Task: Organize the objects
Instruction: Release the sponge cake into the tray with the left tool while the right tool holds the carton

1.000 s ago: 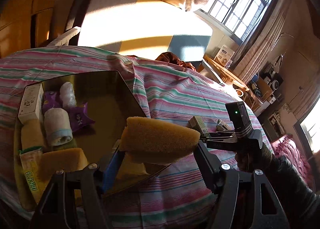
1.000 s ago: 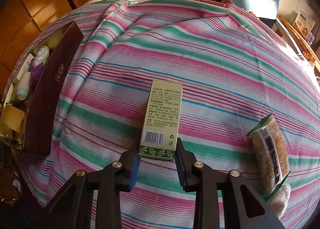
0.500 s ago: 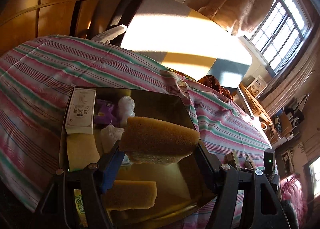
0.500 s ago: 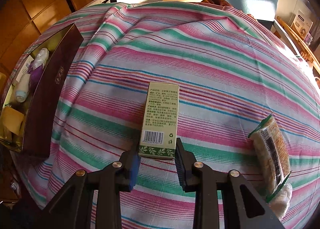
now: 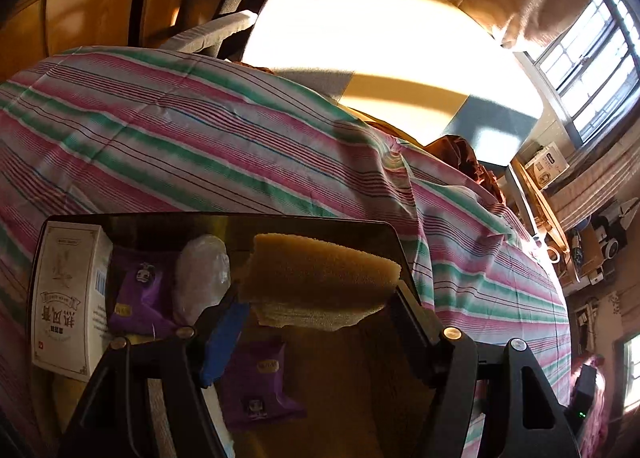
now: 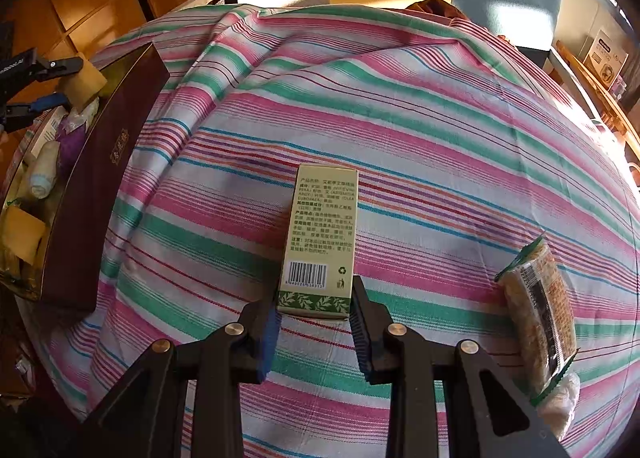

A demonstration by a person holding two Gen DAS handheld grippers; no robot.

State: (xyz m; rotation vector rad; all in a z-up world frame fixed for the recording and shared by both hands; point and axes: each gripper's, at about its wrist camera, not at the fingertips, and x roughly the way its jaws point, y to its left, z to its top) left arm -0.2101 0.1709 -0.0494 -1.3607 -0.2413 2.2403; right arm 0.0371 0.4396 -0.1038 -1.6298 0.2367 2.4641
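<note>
The left gripper [image 5: 316, 314] holds a yellow sponge [image 5: 320, 278] above the open dark box [image 5: 396, 250] that sits on the striped cloth [image 5: 200, 137]. Its jaws stand about halfway apart with the sponge spanning the gap between them; they have just been opening a little, and the sponge's ends are at the pads, though whether both pads press on it cannot be told for sure. Below the sponge, inside the box, lie a white carton [image 5: 68, 298] against the left wall, a purple packet [image 5: 140, 294] beside it, a clear-wrapped white bundle [image 5: 200, 278], and a second purple packet [image 5: 260, 382] nearer the camera.

In the right wrist view, the right gripper [image 6: 314, 322] points down at the cloth, its jaws closed narrowly on the near end of a pale green carton [image 6: 322, 238] that lies flat on the stripes, barcode end toward the camera. A wrapped snack bar [image 6: 540, 310] lies on the cloth well to the right of the carton. The box shows at the left edge, with the left gripper and sponge over its far end.
</note>
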